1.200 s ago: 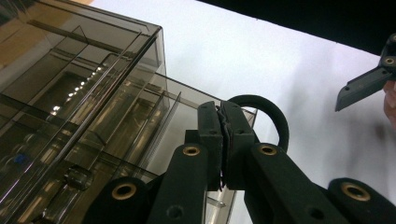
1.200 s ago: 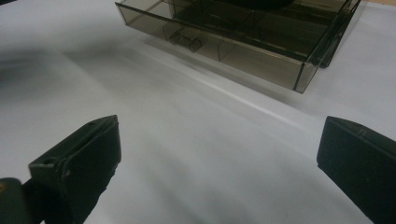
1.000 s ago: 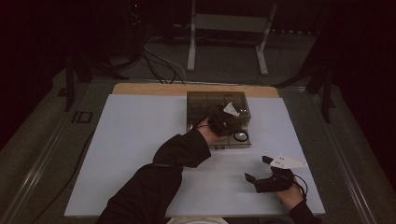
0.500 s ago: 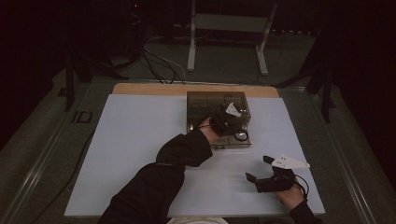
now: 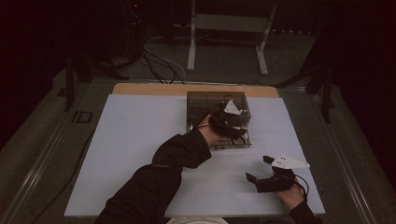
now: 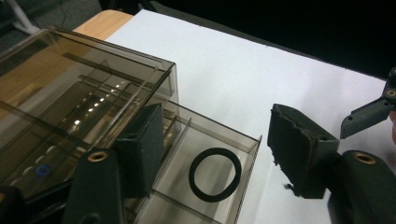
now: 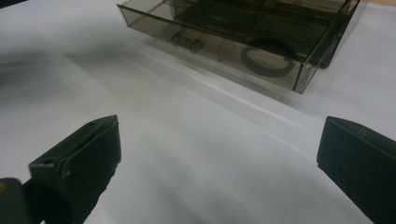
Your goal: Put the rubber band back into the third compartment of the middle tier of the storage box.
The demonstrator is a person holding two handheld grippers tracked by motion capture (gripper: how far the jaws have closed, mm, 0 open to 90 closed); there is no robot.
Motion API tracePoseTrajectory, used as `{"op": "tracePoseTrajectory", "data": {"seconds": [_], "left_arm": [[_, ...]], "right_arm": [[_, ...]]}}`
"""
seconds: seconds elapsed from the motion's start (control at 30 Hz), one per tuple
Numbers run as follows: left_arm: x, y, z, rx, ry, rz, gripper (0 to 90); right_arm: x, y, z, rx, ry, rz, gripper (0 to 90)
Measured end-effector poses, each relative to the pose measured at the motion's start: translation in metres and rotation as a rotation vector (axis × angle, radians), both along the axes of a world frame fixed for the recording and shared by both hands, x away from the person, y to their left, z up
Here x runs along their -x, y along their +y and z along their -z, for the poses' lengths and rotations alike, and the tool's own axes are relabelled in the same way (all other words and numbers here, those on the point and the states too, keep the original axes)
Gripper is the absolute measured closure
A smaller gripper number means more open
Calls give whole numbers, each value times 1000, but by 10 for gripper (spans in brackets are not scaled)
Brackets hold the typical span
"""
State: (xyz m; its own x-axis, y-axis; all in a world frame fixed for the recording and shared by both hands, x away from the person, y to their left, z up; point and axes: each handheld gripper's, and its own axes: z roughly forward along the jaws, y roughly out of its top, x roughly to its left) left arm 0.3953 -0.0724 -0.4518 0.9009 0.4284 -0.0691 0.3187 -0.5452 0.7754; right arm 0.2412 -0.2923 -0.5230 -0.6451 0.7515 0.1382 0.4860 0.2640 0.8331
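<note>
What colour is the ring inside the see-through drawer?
Black. The ring lies flat in the open drawer, clearest in the left gripper view.

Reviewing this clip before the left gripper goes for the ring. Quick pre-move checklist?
1. Drawer pulled out of the smoky box: ok.
2. Black ring lying flat in the drawer's corner compartment: ok.
3. Left gripper open, jaws either side of the drawer wall: ok.
4. Ring free of both jaws: ok.
5. Right gripper open, apart from the box, over the white table: ok.
6. Anything under the ring: cannot tell.
</note>
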Motion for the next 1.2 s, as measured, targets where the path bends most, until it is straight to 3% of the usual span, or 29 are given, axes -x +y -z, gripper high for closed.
{"op": "tracePoseTrajectory", "data": {"seconds": [0.17, 0.23, 0.33, 0.37, 0.77, 1.2], "left_arm": [[1, 5, -9, 12, 9, -11, 229], [2, 9, -12, 33, 25, 39, 135], [3, 11, -14, 22, 25, 52, 79], [3, 11, -15, 17, 25, 56, 24], [7, 29, -23, 29, 1, 58, 8], [10, 60, -23, 22, -25, 13, 8]], "right_arm": [[0, -1, 0, -4, 0, 1, 0], [0, -1, 0, -3, 0, 1, 0], [0, 0, 0, -1, 1, -1, 0], [0, 0, 0, -2, 1, 1, 0], [1, 0, -1, -1, -1, 0, 0], [0, 1, 0, 2, 2, 0, 0]]}}
